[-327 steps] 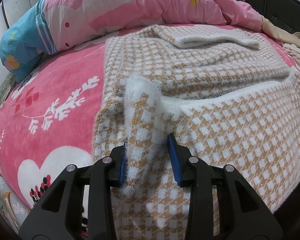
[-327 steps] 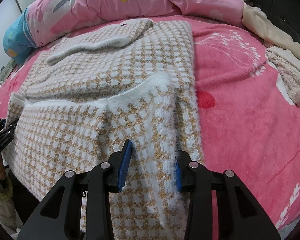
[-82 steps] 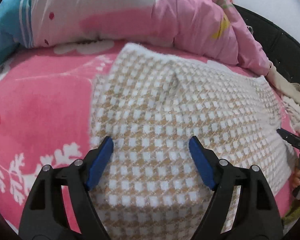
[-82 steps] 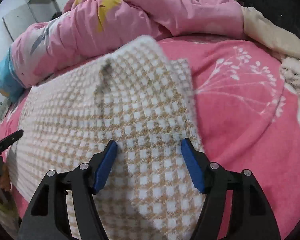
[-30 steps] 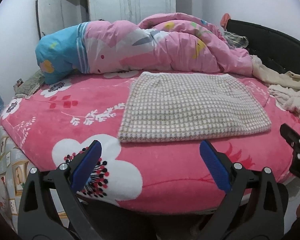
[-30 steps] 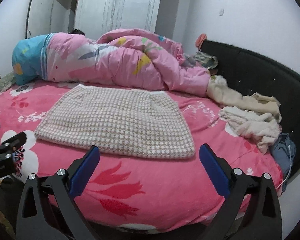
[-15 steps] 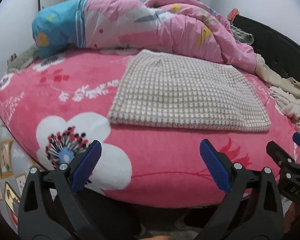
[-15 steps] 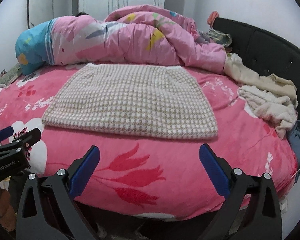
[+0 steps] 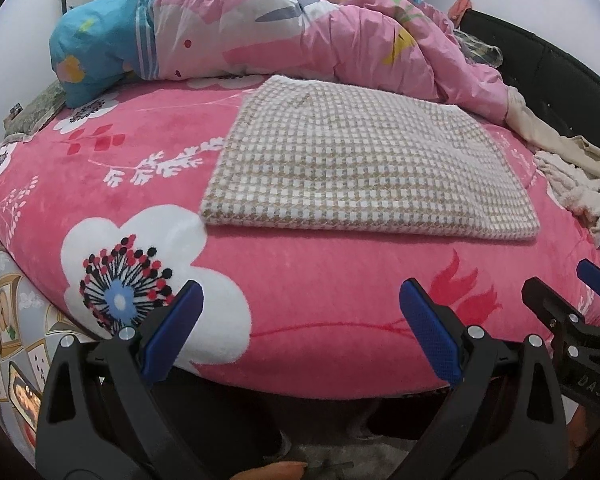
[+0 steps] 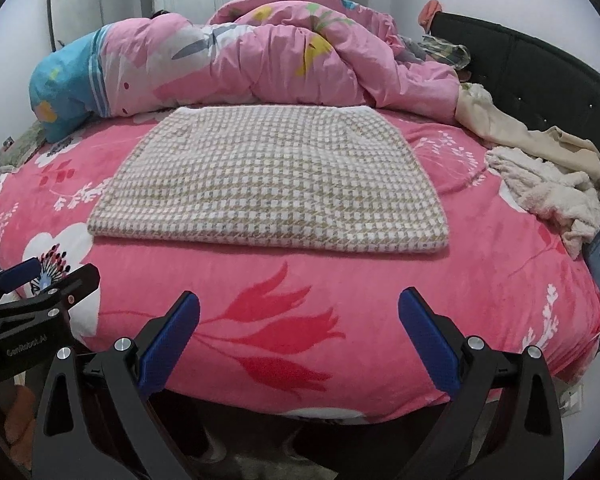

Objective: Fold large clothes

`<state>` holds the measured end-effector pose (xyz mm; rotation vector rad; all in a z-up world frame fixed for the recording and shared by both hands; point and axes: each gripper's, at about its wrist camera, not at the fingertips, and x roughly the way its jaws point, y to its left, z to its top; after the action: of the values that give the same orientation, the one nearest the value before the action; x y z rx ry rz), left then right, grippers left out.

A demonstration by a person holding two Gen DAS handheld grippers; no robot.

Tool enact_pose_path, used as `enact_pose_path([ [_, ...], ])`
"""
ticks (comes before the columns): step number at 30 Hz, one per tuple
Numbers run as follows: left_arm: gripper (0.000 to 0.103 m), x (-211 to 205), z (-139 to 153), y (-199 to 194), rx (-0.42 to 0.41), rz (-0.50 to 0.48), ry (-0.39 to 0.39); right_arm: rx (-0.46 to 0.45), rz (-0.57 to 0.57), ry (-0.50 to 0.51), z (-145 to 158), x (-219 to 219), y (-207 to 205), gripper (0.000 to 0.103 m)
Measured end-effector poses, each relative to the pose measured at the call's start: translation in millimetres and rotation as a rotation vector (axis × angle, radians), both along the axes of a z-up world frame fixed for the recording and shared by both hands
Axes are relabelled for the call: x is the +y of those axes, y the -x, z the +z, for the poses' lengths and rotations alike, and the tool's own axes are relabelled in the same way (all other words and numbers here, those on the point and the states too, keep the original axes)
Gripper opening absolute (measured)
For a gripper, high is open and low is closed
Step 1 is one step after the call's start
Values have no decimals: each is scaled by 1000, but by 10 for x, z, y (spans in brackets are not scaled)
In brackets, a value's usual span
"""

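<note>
Left gripper (image 9: 300, 330) and right gripper (image 10: 299, 330) both hang wide apart, holding nothing, off the bed's (image 10: 380, 300) near edge. Straight ahead lies the folded checked knit (image 10: 272, 184): soft, fuzzy, floppy, probably fairly light, so I'd pinch its near corners. Beyond it sits a duvet (image 10: 260, 64); rightward, loose clothes (image 10: 548, 184), nothing blocking.

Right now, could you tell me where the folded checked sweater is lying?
In both wrist views the folded checked sweater lies flat mid-bed on the pink blanket, just in front of the bunched pink duvet, with cream clothes to its right.
</note>
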<state>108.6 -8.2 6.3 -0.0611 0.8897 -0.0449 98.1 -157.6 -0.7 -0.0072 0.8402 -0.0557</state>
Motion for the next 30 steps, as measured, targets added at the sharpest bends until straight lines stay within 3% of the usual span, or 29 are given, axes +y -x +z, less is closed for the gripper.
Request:
enact_pose_path([
  [30,95,-10,10,-12,-2,1,-13,3,9,2,15,22,-17,97],
])
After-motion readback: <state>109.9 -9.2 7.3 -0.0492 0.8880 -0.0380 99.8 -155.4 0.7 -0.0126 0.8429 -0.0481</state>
